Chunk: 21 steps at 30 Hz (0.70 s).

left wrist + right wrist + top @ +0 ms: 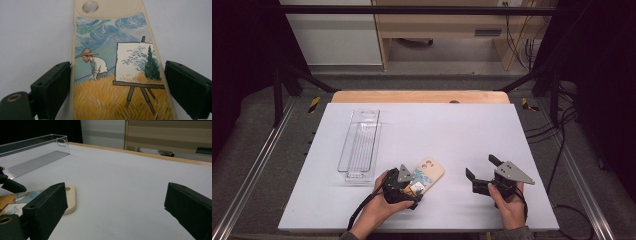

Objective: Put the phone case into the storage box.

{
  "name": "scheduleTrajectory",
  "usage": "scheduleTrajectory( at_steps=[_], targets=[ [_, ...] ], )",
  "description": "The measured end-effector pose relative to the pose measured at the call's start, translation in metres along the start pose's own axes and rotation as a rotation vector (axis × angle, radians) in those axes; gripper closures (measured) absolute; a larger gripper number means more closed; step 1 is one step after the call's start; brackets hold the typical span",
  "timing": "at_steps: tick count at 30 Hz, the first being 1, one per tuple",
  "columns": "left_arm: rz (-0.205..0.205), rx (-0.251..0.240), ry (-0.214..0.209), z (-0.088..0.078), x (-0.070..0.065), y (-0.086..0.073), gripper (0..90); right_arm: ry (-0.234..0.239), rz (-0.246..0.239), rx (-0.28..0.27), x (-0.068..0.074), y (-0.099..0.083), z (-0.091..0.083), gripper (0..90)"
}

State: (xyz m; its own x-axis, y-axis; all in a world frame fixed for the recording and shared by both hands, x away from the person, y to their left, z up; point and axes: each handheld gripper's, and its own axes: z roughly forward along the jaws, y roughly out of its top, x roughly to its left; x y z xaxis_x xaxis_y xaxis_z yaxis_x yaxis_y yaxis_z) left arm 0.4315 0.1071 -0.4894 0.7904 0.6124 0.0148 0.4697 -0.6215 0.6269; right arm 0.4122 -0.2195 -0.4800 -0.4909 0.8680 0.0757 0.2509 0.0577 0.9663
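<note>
A cream phone case [430, 171] with a painted scene of a man in a straw hat at an easel lies flat on the white table. My left gripper [414, 188] is at its near end, open. In the left gripper view the case [112, 75] runs between the two black jaws, which stand just outside its long edges; the left gripper [117, 82] holds nothing else. My right gripper [482, 167] hovers open to the right of the case with nothing in it. The right gripper view looks through the right gripper [116, 202] and catches the case's rounded end [71, 197].
A long clear plastic tray [360, 145] stands left of the case, also seen as the tray [35, 162] at the far left. The white table top [452, 125] ends at a wooden strip at the back. Black frame posts and cables flank the table.
</note>
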Motion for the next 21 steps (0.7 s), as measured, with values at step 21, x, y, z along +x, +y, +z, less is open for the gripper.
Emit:
scheduleTrajectory(
  at_steps=[21],
  targets=[
    [-0.016,-0.108,-0.016,-0.0044,0.0090,0.0012,11.4,-0.003,0.015,0.007,0.0012,-0.0007,0.0015,5.0]
  ],
)
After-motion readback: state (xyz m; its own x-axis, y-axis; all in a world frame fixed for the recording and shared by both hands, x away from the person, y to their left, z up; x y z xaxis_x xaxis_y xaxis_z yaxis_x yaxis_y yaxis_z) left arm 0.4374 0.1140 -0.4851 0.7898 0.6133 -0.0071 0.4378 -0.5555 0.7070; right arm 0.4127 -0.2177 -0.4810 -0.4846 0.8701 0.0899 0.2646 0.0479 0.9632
